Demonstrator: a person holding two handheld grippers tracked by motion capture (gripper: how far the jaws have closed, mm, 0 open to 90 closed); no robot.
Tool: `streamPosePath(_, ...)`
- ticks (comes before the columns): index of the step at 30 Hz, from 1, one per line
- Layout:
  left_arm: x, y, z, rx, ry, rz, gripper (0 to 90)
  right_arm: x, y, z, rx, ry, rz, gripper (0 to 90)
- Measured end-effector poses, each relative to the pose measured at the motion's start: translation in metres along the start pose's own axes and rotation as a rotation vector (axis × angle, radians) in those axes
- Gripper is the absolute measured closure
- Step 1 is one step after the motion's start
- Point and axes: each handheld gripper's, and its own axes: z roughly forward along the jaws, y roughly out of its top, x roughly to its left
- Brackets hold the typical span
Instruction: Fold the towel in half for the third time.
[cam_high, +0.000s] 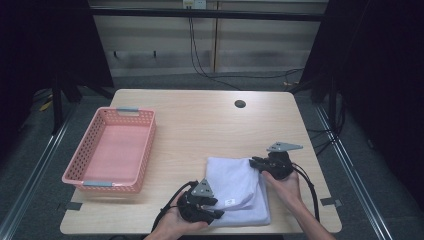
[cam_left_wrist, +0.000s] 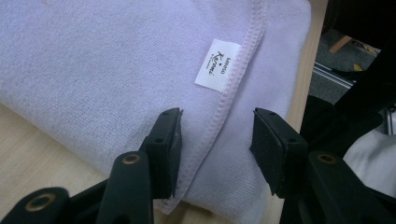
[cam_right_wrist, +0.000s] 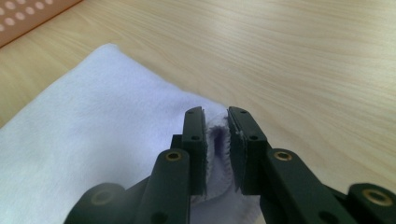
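Note:
A folded lavender towel (cam_high: 235, 186) lies near the front right of the wooden table (cam_high: 200, 125). My left gripper (cam_high: 219, 207) is at the towel's near left corner. In the left gripper view its jaws (cam_left_wrist: 217, 119) stand open over the stitched hem of the towel (cam_left_wrist: 116, 60), just below a white label (cam_left_wrist: 217, 63), and the pads do not press on the cloth. My right gripper (cam_high: 254, 161) is at the far right corner. In the right gripper view it (cam_right_wrist: 215, 112) is shut on a pinched fold of the towel (cam_right_wrist: 93, 126).
A pink plastic basket (cam_high: 80, 150) stands empty on the left side of the table, and its corner shows in the right gripper view (cam_right_wrist: 28, 16). A round cable hole (cam_high: 240, 104) sits near the far edge. The table's front edge runs just behind the left hand.

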Motion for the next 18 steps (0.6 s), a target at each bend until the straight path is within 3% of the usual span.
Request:
streamPosePath(1,0.0,-0.001,0.001,-0.007,-0.002,0.007,50.5,-0.001,-0.004,-0.004,0.02,0.0,-0.031,80.8)
streamPosePath(3,-0.004,-0.003,0.003,-0.014,0.006,0.038,48.6,-0.002,-0.011,-0.005,0.042,-0.003,-0.039,77.4)
streamPosePath(7,-0.002,-0.005,0.002,-0.024,0.001,0.037,48.4,-0.01,-0.023,-0.004,0.072,-0.025,-0.034,67.6)
streamPosePath(9,-0.006,-0.004,-0.001,-0.02,0.017,0.064,48.3,-0.012,-0.023,-0.003,0.074,-0.022,-0.03,66.0)
streamPosePath(10,-0.006,-0.003,-0.003,-0.029,0.012,0.065,48.8,-0.014,-0.022,-0.004,0.082,-0.033,-0.011,58.4)
streamPosePath(11,-0.005,-0.004,-0.011,-0.04,-0.011,0.041,49.1,-0.016,-0.021,-0.003,0.08,-0.047,-0.005,50.8)
streamPosePath(13,-0.003,-0.006,-0.017,-0.049,-0.003,0.028,49.2,-0.017,-0.02,-0.004,0.077,-0.045,-0.006,48.1)
streamPosePath(14,-0.002,-0.009,-0.02,-0.061,0.006,0.018,49.4,-0.021,-0.018,-0.005,0.06,-0.019,0.012,39.0)
streamPosePath(18,0.009,-0.028,-0.038,-0.078,0.024,-0.054,44.5,-0.024,-0.012,-0.008,0.029,0.006,0.023,31.2)
